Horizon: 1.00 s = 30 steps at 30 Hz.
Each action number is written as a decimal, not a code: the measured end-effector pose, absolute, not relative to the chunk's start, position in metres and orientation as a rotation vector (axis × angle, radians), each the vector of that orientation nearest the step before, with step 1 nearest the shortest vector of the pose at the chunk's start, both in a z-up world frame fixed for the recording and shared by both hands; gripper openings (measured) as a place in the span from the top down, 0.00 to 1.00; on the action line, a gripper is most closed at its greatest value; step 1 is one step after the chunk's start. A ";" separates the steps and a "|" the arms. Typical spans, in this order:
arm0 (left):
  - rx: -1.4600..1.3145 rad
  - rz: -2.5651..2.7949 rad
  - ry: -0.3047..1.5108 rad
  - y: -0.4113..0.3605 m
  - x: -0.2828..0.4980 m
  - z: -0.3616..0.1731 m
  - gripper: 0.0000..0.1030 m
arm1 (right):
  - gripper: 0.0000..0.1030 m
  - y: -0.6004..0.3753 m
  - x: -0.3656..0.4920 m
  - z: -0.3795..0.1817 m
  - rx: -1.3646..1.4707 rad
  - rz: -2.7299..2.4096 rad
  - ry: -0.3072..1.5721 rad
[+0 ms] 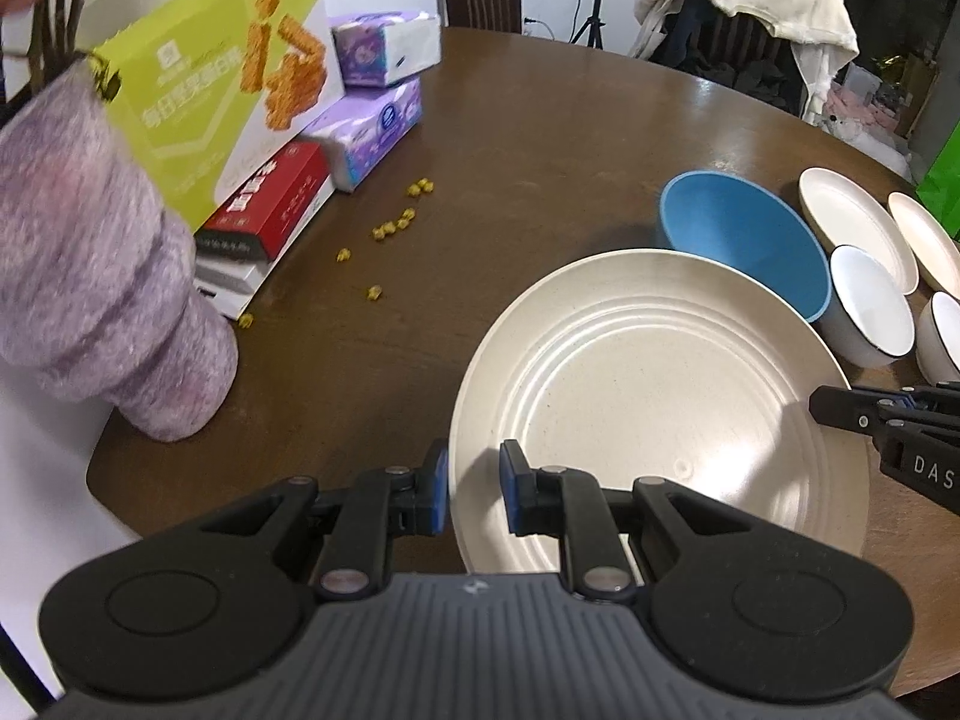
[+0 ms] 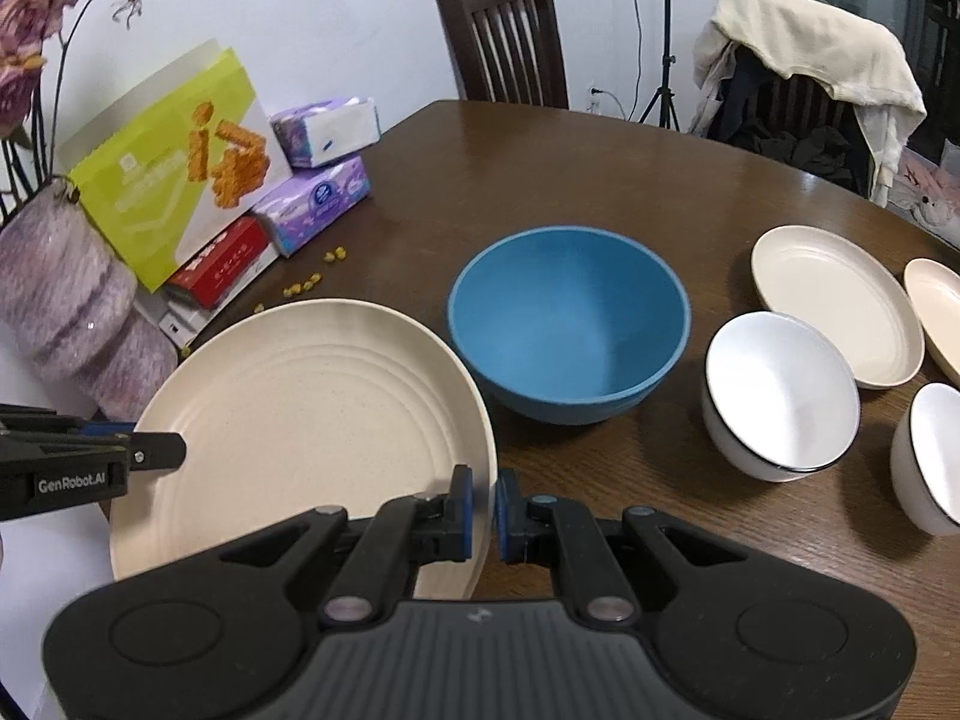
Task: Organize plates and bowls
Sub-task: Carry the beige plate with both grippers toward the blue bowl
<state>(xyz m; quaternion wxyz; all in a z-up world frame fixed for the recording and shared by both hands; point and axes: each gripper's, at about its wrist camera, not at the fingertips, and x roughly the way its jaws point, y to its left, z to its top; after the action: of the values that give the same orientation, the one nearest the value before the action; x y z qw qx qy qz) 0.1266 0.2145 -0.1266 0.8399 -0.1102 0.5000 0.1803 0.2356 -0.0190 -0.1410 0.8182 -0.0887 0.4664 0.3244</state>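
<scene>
Both grippers look the same: the left gripper (image 1: 474, 489) and right gripper (image 2: 483, 516) have chunky matte black linkage arms, blue pads, silver pivot bolts and a ribbed grey body, with white "GenRobot.AI" lettering on the side.

my right tongs (image 2: 483, 513) pinch the near rim of the large cream plate (image 2: 300, 414), pads tight on its edge. my left tongs (image 2: 157, 450) grip the same plate's left rim. just right of the plate sits the blue bowl (image 2: 567, 324) on the brown surface (image 2: 540, 180). further right of the plate stand two white bowls (image 2: 780, 390) and two smaller cream plates (image 2: 837, 300).
</scene>
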 end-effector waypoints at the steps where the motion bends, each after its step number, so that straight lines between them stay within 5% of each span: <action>1: -0.237 0.384 1.063 0.216 0.126 -0.129 0.83 | 0.92 -0.017 0.234 -0.143 -0.193 0.693 0.998; 30: -0.294 0.394 1.186 0.222 0.129 -0.198 0.83 | 0.92 0.004 0.234 -0.201 -0.286 0.686 1.115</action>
<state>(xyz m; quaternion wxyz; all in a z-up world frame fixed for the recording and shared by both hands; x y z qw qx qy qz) 0.1292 0.2219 -0.1978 0.8011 -0.1369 0.5531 0.1836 0.2340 0.0043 -0.2012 0.7838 -0.1326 0.5168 0.3178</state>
